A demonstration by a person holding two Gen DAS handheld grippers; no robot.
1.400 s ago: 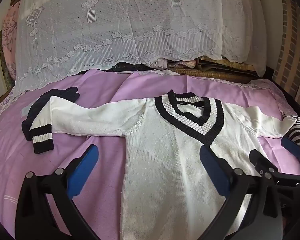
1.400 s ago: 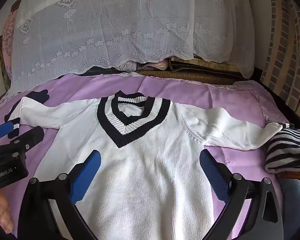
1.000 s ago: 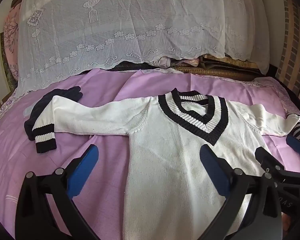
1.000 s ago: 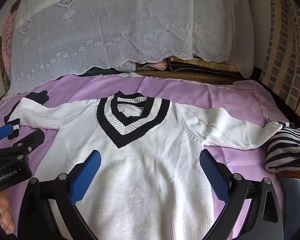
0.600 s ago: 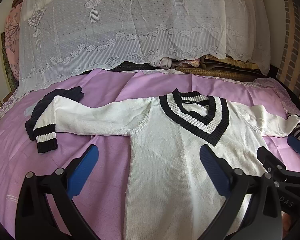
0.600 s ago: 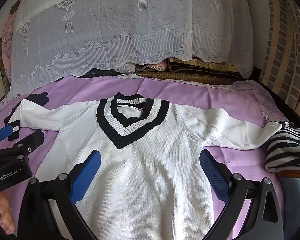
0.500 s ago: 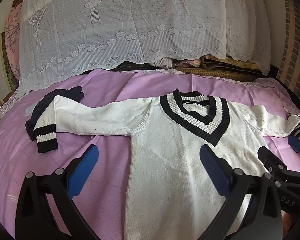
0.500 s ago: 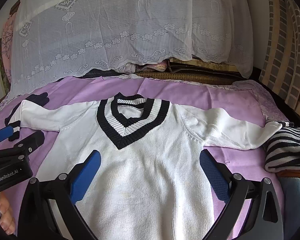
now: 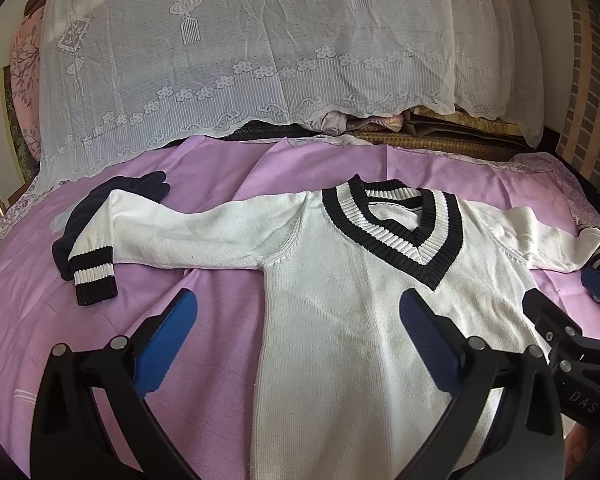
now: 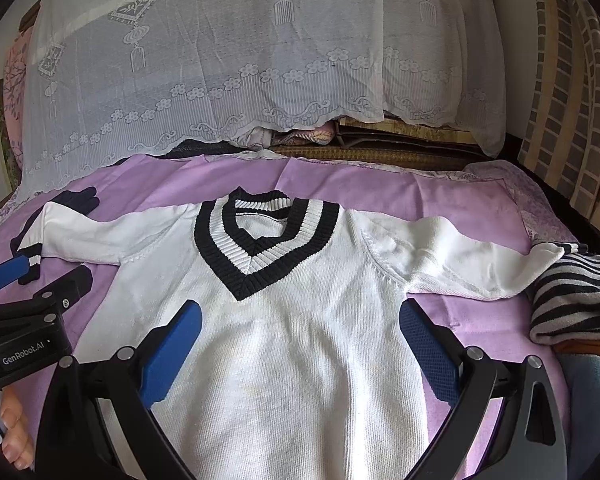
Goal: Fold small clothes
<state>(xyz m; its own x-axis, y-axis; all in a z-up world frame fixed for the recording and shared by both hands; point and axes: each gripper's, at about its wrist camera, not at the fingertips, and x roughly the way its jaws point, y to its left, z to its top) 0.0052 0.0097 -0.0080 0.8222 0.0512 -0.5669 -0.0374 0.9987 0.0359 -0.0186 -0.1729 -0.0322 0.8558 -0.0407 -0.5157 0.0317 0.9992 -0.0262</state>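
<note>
Overhead, lace curtain (image 9: 280,60) behind purple bedspread (image 9: 220,312).

Bare purple sheet (image 9: 220,328) under my L tongs; dark glove (image 9: 148,186) far L, striped pile (image 10: 576,300) crowds R edge.
</note>
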